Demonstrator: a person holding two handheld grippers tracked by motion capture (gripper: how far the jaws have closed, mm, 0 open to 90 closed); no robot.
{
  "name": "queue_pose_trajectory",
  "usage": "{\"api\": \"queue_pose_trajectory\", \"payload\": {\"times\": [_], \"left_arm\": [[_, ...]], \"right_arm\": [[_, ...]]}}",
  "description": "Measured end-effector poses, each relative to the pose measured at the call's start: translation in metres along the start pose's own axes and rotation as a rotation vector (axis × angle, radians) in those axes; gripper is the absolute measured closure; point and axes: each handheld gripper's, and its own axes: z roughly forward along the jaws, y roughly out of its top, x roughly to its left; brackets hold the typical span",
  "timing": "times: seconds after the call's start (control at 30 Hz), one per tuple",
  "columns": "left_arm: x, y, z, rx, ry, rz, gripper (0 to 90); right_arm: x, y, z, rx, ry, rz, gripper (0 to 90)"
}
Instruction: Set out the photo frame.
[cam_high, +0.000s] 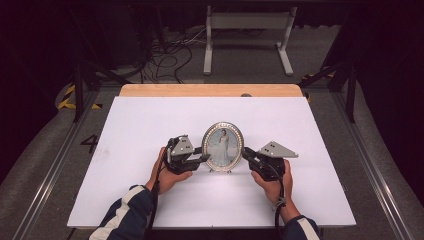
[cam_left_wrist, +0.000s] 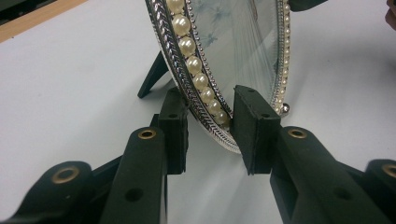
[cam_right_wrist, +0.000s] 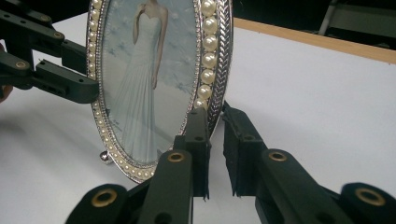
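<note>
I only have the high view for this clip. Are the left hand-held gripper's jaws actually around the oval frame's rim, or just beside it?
Observer: Around it. In the left gripper view the left hand-held gripper has one pad behind and one in front of the pearl rim of the photo frame, and both appear to touch it.
Operator: And the right one?
Observer: The right hand-held gripper straddles the opposite rim the same way. I cannot tell whether its pads press on it.
Operator: What keeps the frame upright?
Observer: A dark prop leg behind it slants down to the white table.
</note>
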Motion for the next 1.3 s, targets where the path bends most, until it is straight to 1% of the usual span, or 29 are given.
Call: {"api": "queue_pose_trajectory", "payload": {"times": [0.1, 0.17, 0.23, 0.47, 0.6, 0.87, 0.93, 1.0, 1.03, 1.07, 1.1, 1.23, 1.3], "left_arm": [[0.000, 0.000, -0.003, -0.003, 0.007, 0.009, 65.9], [0.000, 0.000, -0.005, -0.011, 0.019, 0.011, 67.2], [0.001, 0.000, -0.007, -0.016, 0.020, 0.011, 67.3], [-0.001, 0.000, -0.008, -0.011, 0.035, 0.037, 66.7], [-0.002, 0.000, -0.011, -0.011, 0.038, 0.046, 65.1], [-0.004, 0.000, -0.015, -0.009, 0.045, 0.067, 62.1], [-0.005, 0.000, -0.016, -0.008, 0.045, 0.075, 59.2], [-0.006, 0.001, -0.018, -0.002, 0.048, 0.096, 55.3], [-0.006, 0.001, -0.018, -0.002, 0.048, 0.096, 52.9], [-0.008, 0.001, -0.020, 0.009, 0.060, 0.108, 49.8], [-0.009, 0.001, -0.021, 0.009, 0.063, 0.114, 48.0], [-0.011, 0.001, -0.024, 0.020, 0.072, 0.131, 41.5], [-0.012, 0.000, -0.024, 0.025, 0.075, 0.132, 38.7]], "right_arm": [[0.000, -0.001, 0.000, 0.010, 0.004, -0.007, 80.1], [-0.001, -0.002, -0.001, 0.011, -0.001, -0.013, 80.1], [-0.001, -0.002, -0.002, 0.008, 0.004, -0.011, 79.8], [-0.002, -0.002, -0.003, 0.019, 0.005, -0.027, 78.6], [0.000, -0.002, -0.004, 0.025, 0.004, -0.052, 76.0], [0.000, -0.002, -0.007, 0.040, 0.007, -0.073, 72.4], [0.000, -0.002, -0.008, 0.045, 0.007, -0.083, 70.2], [0.000, -0.002, -0.010, 0.053, 0.010, -0.096, 68.7], [0.000, -0.003, -0.011, 0.055, 0.010, -0.101, 67.9], [-0.001, -0.003, -0.012, 0.058, 0.010, -0.105, 66.9], [-0.001, -0.003, -0.013, 0.058, 0.011, -0.106, 65.8], [-0.002, -0.005, -0.016, 0.067, 0.009, -0.125, 61.5], [-0.002, -0.005, -0.017, 0.071, 0.008, -0.126, 60.3]]}}
